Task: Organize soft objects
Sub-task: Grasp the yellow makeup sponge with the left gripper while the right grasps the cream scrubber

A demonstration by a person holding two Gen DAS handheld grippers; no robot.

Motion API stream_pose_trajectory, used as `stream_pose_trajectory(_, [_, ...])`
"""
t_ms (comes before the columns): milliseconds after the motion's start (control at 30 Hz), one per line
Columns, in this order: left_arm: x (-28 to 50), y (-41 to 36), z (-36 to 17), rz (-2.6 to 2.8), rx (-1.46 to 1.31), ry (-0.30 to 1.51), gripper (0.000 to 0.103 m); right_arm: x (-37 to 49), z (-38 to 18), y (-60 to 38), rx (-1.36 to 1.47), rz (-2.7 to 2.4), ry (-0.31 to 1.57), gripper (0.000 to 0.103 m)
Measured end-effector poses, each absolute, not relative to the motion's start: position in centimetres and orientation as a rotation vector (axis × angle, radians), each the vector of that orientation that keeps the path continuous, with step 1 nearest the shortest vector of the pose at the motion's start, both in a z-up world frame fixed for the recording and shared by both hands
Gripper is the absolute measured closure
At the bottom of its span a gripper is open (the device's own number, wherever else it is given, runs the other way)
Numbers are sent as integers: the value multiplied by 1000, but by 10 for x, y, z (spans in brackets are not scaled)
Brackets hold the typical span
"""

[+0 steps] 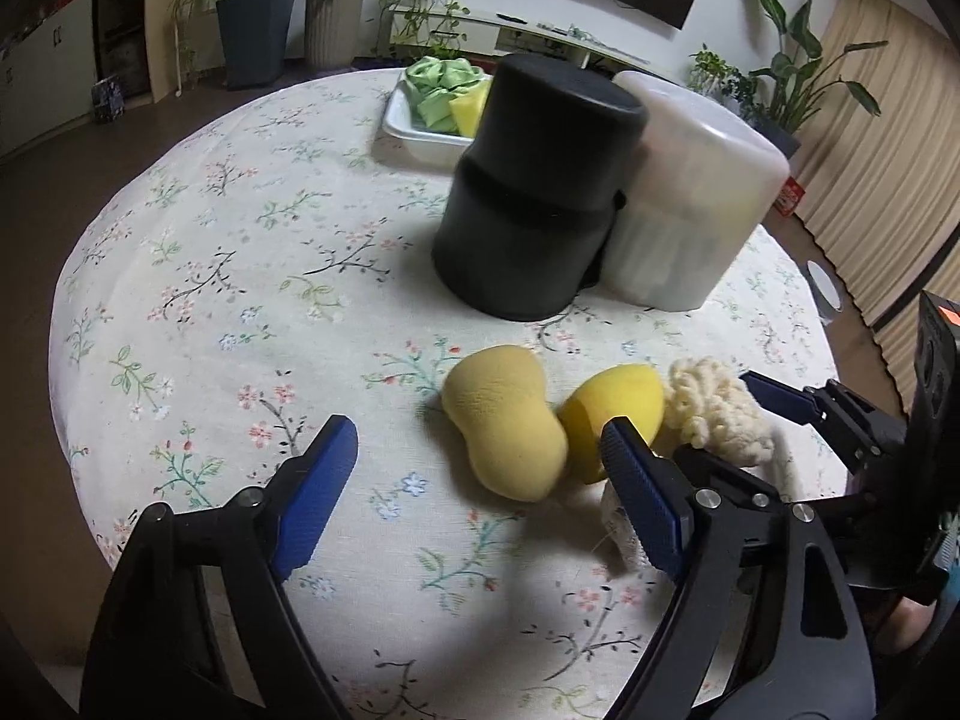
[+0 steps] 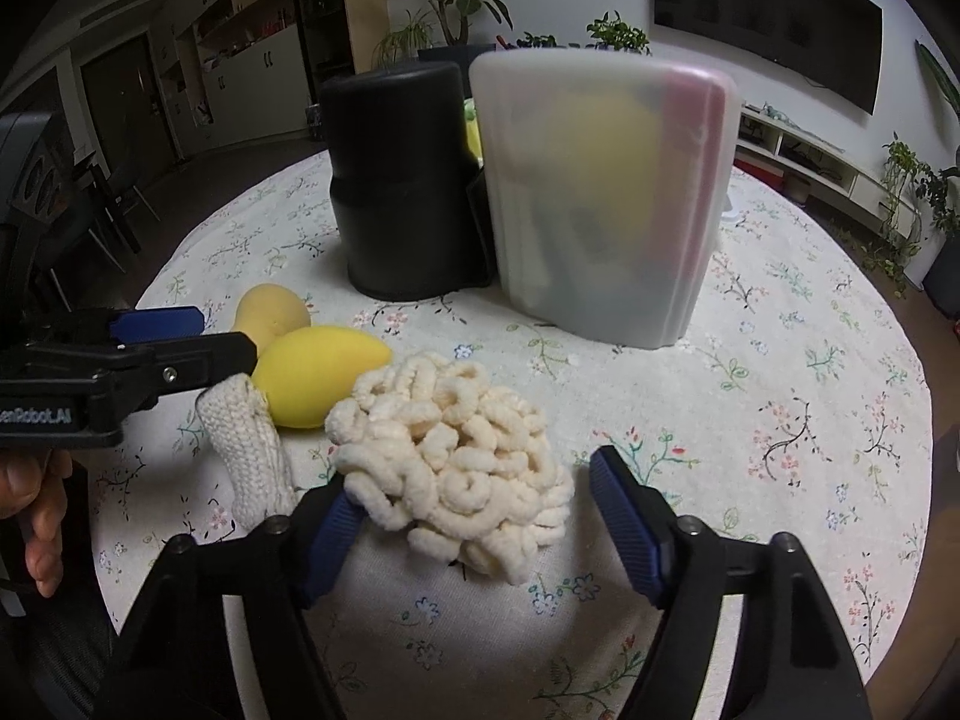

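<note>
A pale yellow gourd-shaped sponge [image 1: 504, 420] and a bright yellow egg-shaped sponge [image 1: 606, 414] lie side by side on the floral tablecloth. A cream chenille mitt [image 2: 462, 468] with a knitted cuff [image 2: 249, 456] lies next to them. My left gripper [image 1: 480, 480] is open, its fingers either side of the two sponges. My right gripper [image 2: 474, 516] is open around the chenille mitt, its left finger touching the loops. The left gripper also shows in the right wrist view [image 2: 180, 342], beside the bright yellow sponge [image 2: 318, 381].
A black cylindrical container [image 1: 534, 192] and a translucent white container [image 1: 690, 204] stand upside down mid-table. A white tray [image 1: 414, 126] at the far edge holds green cloth [image 1: 444, 90] and a yellow sponge. Plants, a TV and shelving surround the round table.
</note>
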State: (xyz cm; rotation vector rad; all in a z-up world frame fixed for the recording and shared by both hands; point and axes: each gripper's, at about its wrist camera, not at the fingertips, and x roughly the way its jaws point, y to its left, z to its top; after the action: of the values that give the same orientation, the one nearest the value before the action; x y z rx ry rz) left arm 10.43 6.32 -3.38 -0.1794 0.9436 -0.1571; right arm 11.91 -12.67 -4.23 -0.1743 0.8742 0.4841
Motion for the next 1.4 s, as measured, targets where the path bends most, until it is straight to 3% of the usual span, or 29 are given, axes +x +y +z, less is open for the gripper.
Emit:
stream_pose_trajectory(300, [103,68,-26,-142,-206,913,19,117,-38,-129,-173,472,836,15])
stream_pose_trajectory(1400, [124,59,-50,-139,-161,993,16,120,-44,-120,-232,451,824,17])
